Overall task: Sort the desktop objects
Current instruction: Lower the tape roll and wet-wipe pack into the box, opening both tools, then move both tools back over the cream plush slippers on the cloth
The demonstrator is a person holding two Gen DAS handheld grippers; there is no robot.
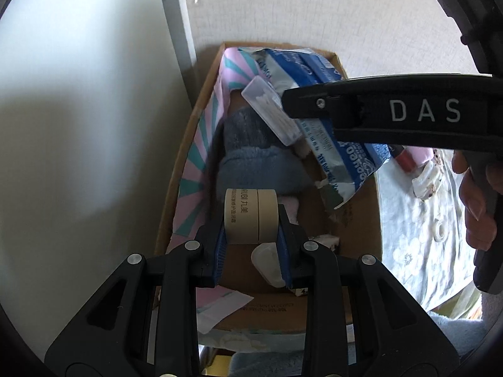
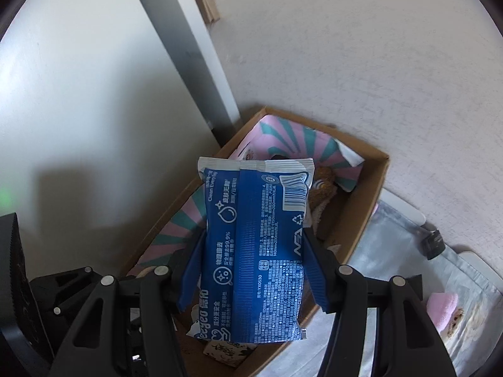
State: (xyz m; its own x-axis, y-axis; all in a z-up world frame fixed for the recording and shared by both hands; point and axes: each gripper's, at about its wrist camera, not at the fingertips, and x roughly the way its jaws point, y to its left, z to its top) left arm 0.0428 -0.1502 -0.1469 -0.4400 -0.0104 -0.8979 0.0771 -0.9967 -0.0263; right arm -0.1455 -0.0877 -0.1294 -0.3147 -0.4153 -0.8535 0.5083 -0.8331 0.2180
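Over the cardboard box [image 1: 361, 220], both claws tilt down, left [image 1: 251, 238] grasping tape rolls [image 1: 250, 216], right [image 2: 254, 260] a wipes pack [image 2: 254, 251].

Both my wrist cameras look steeply down along my tongs, close above the open brown cardboard box [image 1: 355, 220] [image 2: 371, 188] by the white wall [image 1: 314, 9] [image 2: 345, 47]; both share its pink-and-teal striped bag [image 1: 195, 157] [image 2: 292, 138].
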